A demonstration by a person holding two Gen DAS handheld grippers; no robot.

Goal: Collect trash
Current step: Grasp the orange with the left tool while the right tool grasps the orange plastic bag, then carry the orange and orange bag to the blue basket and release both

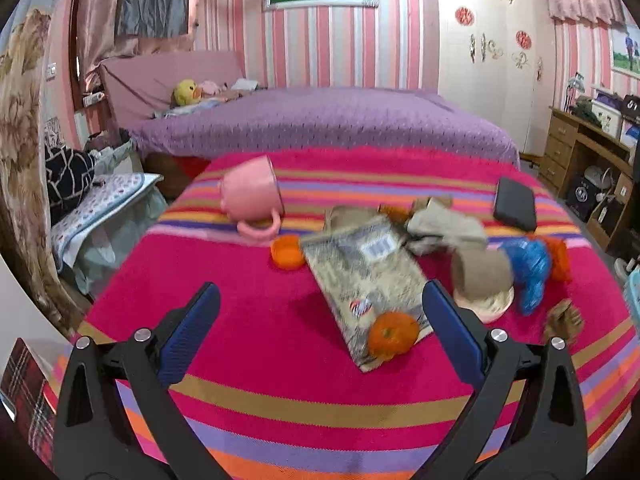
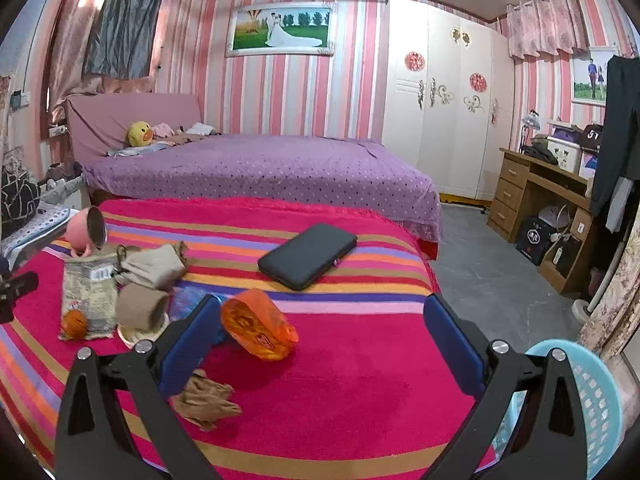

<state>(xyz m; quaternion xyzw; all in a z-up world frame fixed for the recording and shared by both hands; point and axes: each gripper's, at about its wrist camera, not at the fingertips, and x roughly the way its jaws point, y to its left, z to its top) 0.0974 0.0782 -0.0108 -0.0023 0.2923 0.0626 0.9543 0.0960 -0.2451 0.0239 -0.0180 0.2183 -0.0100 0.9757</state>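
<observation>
Gaping wide, both hand-held grippers (image 1: 320, 320) (image 2: 320, 332) over crinkly orange wrapper (image 2: 259, 329), striped woven cloth (image 2: 360, 380).

Each hand-held gripper, left (image 1: 320, 328) and right (image 2: 320, 336), fills the lower frame with two black plastic arms with triangular cut-outs, silver screw heads (image 1: 142, 335) at the joints, and ribbed blue fingers (image 1: 188, 336).

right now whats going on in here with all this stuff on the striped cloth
A person holds a two-finger gripper in each hand over a table of litter. Both the left gripper and the right gripper are open and empty. A printed packet, an orange wrapper, a crumpled brown scrap and a tipped pink mug lie there. A blue basket waits at right.
</observation>
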